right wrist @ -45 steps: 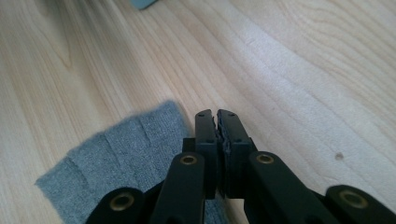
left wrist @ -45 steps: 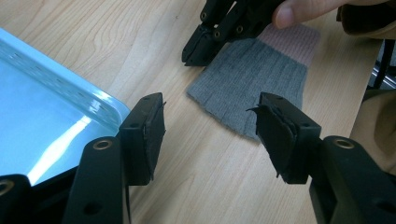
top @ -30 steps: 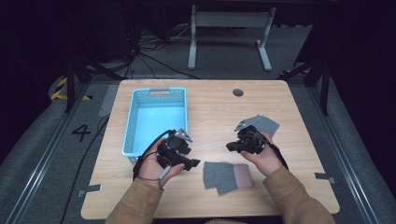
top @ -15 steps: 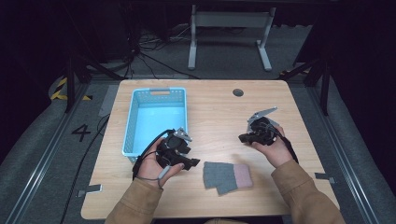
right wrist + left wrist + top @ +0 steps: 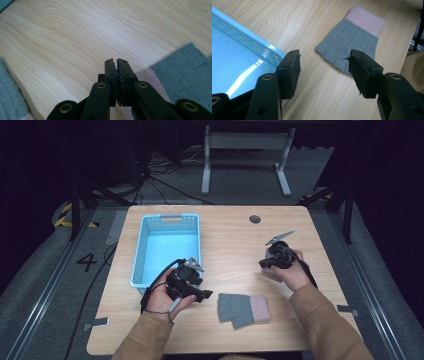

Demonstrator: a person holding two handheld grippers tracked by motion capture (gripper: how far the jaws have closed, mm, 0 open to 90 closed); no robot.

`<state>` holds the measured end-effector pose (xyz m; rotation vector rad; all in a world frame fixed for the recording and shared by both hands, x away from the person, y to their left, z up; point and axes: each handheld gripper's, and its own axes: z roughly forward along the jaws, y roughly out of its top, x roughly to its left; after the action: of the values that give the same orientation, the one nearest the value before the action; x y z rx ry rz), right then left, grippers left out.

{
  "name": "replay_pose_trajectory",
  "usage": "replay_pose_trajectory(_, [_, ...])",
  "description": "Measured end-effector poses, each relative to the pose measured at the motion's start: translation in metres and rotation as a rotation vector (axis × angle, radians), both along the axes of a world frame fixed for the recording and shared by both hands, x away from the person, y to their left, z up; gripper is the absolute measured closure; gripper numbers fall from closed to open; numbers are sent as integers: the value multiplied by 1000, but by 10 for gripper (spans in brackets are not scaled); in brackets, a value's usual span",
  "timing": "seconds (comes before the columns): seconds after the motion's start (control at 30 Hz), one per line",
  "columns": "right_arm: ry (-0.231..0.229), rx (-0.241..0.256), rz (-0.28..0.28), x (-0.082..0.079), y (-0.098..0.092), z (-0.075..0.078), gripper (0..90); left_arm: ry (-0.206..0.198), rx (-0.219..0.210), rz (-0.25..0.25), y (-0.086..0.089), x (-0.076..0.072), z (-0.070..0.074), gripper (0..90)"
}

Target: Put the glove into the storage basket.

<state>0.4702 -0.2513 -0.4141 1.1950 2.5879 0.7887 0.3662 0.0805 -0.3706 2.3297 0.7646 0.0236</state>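
The job in hand looks like gathering the knitted gloves into the basket, and by my reading it has hardly begun: the light-blue plastic basket (image 5: 167, 218) has a bare floor, and the grey glove with a pink cuff (image 5: 243, 309) lies flat on the desk (image 5: 230, 245). A second grey piece seems to peek out from under its near edge, though I cannot tell whether that is another glove. The left gripper (image 5: 202, 295) is held low with its jaws spread wide and nothing between them. In the left gripper view the glove lies just ahead of it, toward its right jaw, fingers pointing back at the gripper. The basket's perforated wall sits close beside its left jaw. The right gripper (image 5: 262, 264) is raised well off to the far side of the glove, jaws pressed together with nothing visible between them. In the right gripper view, blurred grey and pink knit (image 5: 185, 67) shows near that gripper, and I cannot tell whether any of it is held. Left to do: grasp the glove, lift it and carry it over into the basket.
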Motion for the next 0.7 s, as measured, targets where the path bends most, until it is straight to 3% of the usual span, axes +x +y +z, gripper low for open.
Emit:
replay_pose_trajectory(0.3, [24,-20,-9,5,2,-10,879,1,-5,-1,1,0,0,431])
replay_pose_trajectory(0.7, [47,-42,-22,-8,-15,-11,882,-1,0,-12,-5,1,0,430])
